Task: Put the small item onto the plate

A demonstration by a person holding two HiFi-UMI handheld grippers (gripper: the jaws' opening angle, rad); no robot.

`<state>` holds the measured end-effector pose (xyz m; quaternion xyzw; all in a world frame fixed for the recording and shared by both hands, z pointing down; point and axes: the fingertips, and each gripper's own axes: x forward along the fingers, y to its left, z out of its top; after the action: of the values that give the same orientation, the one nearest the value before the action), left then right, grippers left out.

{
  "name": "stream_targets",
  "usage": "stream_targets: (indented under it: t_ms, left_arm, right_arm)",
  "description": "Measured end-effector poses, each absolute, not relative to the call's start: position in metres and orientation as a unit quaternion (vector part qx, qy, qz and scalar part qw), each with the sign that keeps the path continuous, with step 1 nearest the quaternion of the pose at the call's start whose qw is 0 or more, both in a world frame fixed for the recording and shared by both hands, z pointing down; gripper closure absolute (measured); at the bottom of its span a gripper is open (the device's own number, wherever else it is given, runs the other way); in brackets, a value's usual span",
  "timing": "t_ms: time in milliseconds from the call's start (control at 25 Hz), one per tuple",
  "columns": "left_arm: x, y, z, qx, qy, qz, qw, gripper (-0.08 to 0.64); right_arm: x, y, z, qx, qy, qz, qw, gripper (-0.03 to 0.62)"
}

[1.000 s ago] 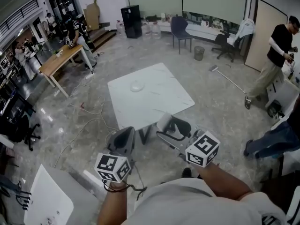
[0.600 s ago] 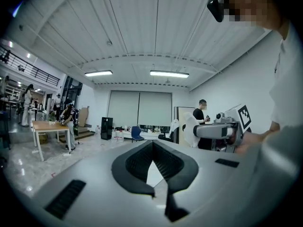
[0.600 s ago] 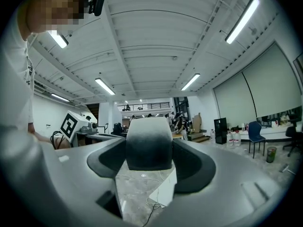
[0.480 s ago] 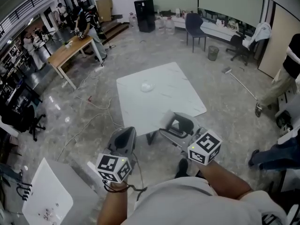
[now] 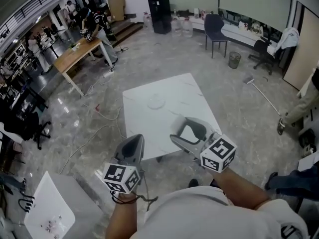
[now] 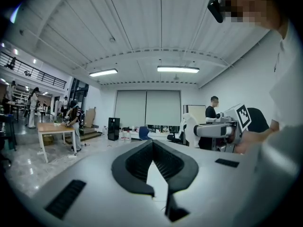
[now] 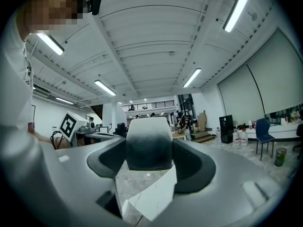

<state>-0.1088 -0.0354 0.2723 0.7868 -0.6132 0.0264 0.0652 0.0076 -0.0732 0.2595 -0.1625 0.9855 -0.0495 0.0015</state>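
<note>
Our right tool (image 5: 175,128) is clamped on the small item (image 7: 148,145), a pale rounded block wedged between its jaws. It hangs over the near edge of the tabletop (image 5: 172,116). The plate (image 5: 156,102), a clear dish, sits well apart toward the far side. Our left tool (image 5: 135,139) is pinched closed on nothing, off the near edge. We judge the main risk to be letting go too soon, which would drop the block short onto the tabletop or floor. The see-through plate is also easy to misjudge, and a hard set-down could push it sliding.
</note>
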Motion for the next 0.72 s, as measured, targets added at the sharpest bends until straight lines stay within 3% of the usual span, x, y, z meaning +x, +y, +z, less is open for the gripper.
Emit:
stream_targets:
  t_ms: [400, 720]
  left_arm:
    - [-0.1, -0.131, 0.291, 0.769, -0.634, 0.033, 0.072, 0.555]
    - [-0.131, -0.208, 0.316, 0.769, -0.632, 0.029, 0.09, 0.555]
  right_arm:
    - [0.021, -0.174, 0.275, -0.143, 0.988, -0.062, -0.006, 0.301]
    - [-0.01, -0.243, 0.301, -0.145, 0.986, -0.076, -0.027, 0.301]
